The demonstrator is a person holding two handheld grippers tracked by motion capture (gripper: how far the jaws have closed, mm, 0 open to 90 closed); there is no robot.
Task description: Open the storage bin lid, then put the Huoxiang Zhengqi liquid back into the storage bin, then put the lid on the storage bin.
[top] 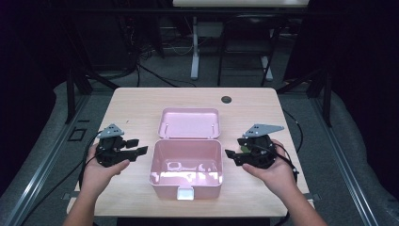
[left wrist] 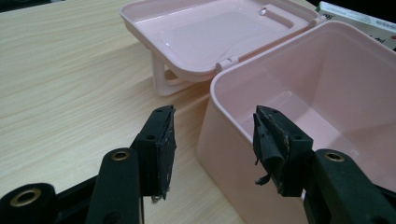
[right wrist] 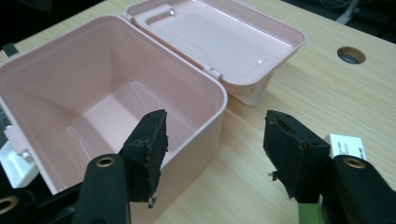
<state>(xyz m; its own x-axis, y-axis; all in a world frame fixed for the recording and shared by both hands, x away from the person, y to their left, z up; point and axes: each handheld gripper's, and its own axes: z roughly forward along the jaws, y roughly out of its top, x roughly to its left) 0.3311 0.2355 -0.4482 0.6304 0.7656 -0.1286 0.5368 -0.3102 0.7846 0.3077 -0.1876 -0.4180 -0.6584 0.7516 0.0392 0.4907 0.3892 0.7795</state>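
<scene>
A pink plastic box point(top: 187, 184) stands open in the middle of the table, its lid point(top: 189, 123) folded back flat behind it. The inside is bare. My left gripper point(top: 139, 147) is held just left of the box, jaws pointing at its left wall. In the left gripper view the left gripper point(left wrist: 215, 135) is open with nothing between the pads, and the box corner point(left wrist: 219, 93) lies beyond the gap. My right gripper point(top: 234, 149) is just right of the box. In the right gripper view the right gripper point(right wrist: 215, 135) is open and holds nothing, facing the box's right wall point(right wrist: 201, 140).
A white latch tab point(top: 184, 193) sticks out of the box front. A small white printed carton point(right wrist: 348, 145) lies on the wood by the right gripper. A round cable hole point(top: 226, 99) sits near the table's far edge. Chair and desk legs stand beyond the table.
</scene>
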